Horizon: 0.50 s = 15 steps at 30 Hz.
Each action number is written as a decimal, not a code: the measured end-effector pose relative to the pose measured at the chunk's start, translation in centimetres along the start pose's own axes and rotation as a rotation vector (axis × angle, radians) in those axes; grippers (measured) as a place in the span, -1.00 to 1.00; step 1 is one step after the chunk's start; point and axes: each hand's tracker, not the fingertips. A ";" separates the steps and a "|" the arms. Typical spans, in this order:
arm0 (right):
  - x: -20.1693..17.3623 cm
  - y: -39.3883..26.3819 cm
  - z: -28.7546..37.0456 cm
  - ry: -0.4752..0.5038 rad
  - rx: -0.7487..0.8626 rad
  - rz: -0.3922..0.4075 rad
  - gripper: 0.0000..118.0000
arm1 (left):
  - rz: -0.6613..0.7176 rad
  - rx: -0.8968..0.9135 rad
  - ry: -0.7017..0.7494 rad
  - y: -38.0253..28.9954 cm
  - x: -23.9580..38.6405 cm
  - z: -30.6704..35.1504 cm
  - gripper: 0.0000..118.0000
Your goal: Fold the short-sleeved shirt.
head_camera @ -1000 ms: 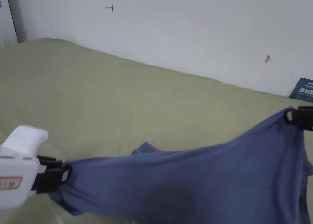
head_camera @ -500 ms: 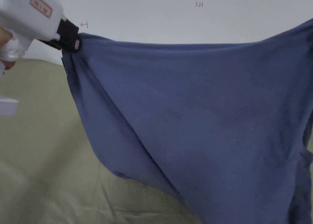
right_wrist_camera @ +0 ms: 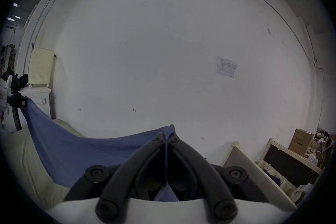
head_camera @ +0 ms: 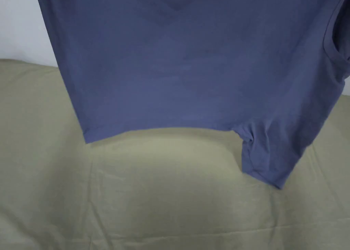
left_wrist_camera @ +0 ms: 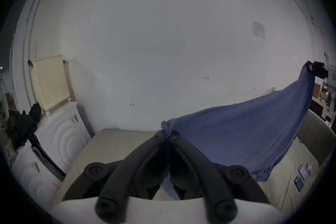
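Note:
A blue short-sleeved shirt hangs in the air above the olive-green bed, its lower hem free and one sleeve dangling at the right. In the left gripper view my left gripper is shut on a bunched corner of the shirt, which stretches away to the right gripper at the far right. In the right gripper view my right gripper is shut on the other corner of the shirt, and the left gripper pinches the cloth at the far left.
A white wall stands behind the bed. A white cabinet with a cream basket stands left of the bed. Small flat items lie on the bed's right side. Shelves and a cardboard box stand at the right.
Both grippers have lifted the shirt from the bed high into the air, going out of the head view's top. The shirt now hangs spread out with its hem off the bed.

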 end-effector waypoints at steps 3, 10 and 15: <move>0.3 0.6 -0.2 -0.002 0.011 -0.012 -1.00 | -0.015 0.003 0.012 0.4 0.0 -0.5 -0.92; -0.6 -3.3 2.3 0.063 -0.046 -0.011 -1.00 | -0.056 -0.015 -0.004 -3.2 0.8 0.2 -0.92; -0.9 -7.8 7.5 0.114 -0.064 -0.024 -1.00 | -0.074 -0.062 -0.046 -8.8 0.6 2.7 -0.92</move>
